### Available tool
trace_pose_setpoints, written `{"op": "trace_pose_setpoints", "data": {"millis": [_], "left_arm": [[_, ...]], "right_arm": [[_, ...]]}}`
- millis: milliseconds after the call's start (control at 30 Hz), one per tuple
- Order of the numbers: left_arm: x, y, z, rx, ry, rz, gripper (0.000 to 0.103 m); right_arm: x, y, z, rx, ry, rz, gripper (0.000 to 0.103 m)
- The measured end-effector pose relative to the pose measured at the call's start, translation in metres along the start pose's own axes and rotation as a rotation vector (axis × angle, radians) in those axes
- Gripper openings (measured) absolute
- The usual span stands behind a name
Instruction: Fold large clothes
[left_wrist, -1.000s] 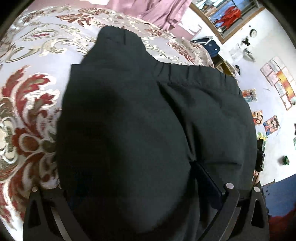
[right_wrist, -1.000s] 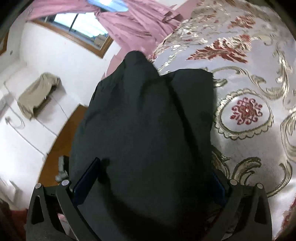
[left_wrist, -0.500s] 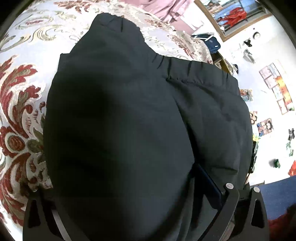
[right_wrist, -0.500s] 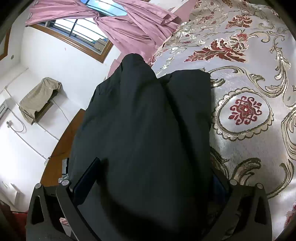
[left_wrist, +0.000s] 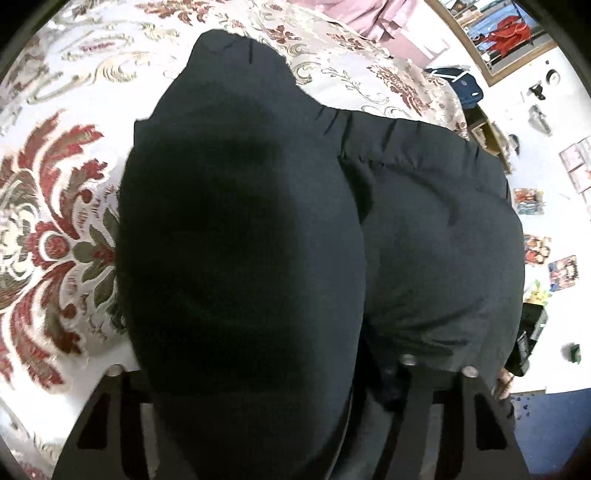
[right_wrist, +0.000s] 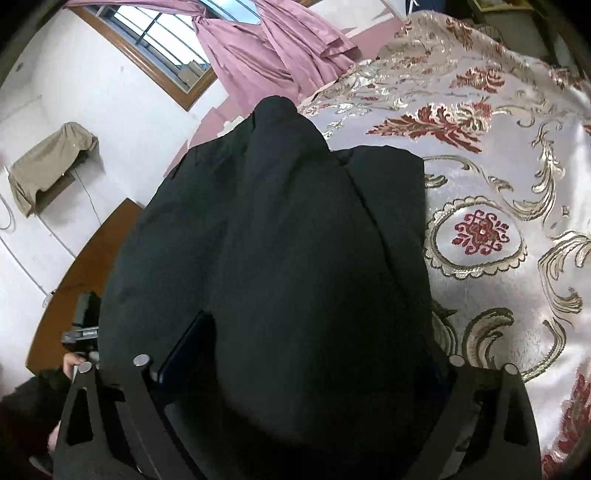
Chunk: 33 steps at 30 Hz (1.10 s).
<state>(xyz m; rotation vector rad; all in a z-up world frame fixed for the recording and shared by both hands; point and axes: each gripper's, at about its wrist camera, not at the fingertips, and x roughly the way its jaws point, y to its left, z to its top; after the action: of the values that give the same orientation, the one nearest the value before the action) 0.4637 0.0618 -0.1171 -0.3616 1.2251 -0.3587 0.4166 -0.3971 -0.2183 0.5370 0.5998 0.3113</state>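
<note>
A large black garment (left_wrist: 258, 229), trousers with a gathered waistband, fills both views and hangs over the patterned bedspread (left_wrist: 55, 221). In the left wrist view my left gripper (left_wrist: 258, 373) has its jaws spread wide with a thick bunch of the cloth between them; the fingertips are buried in it. In the right wrist view the garment (right_wrist: 280, 258) drapes the same way through my right gripper (right_wrist: 295, 362), whose blue-padded left finger (right_wrist: 184, 347) shows against the cloth. Both grippers hold the garment lifted.
The bedspread (right_wrist: 498, 203) is white with red and gold floral patterns. Pink curtains (right_wrist: 280, 48) and a window lie beyond the bed. A wooden floor (right_wrist: 74, 266) is at left, and a white wall with pictures (left_wrist: 554, 221) at right.
Both grippers keep hold of the garment. The left view has shifted over the bed, with the cloth bunching further between the fingers. The right view has tilted up a little toward the window.
</note>
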Motion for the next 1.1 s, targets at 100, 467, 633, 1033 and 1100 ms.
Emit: {"op": "trace_pose_setpoints", "data": {"millis": [100, 467, 633, 1033, 1100], "left_arm": [[-0.006, -0.019, 0.002, 0.020, -0.001, 0.080, 0.040], [-0.054, -0.085, -0.005, 0.149, -0.069, 0.266, 0.024], [-0.100, -0.098, 0.004, 0.191, -0.130, 0.239, 0.023], [-0.206, -0.056, 0.032, 0.171, -0.339, 0.279, 0.022], [-0.208, -0.039, 0.032, 0.142, -0.349, 0.286, 0.022]], "right_arm": [[-0.010, 0.003, -0.003, -0.005, -0.024, 0.014, 0.076], [-0.058, 0.046, -0.007, -0.090, -0.114, 0.000, 0.026], [-0.076, 0.090, 0.011, -0.187, -0.156, 0.007, 0.023], [-0.067, 0.222, 0.052, -0.401, -0.286, 0.142, 0.023], [-0.051, 0.233, 0.053, -0.405, -0.275, 0.155, 0.023]]}}
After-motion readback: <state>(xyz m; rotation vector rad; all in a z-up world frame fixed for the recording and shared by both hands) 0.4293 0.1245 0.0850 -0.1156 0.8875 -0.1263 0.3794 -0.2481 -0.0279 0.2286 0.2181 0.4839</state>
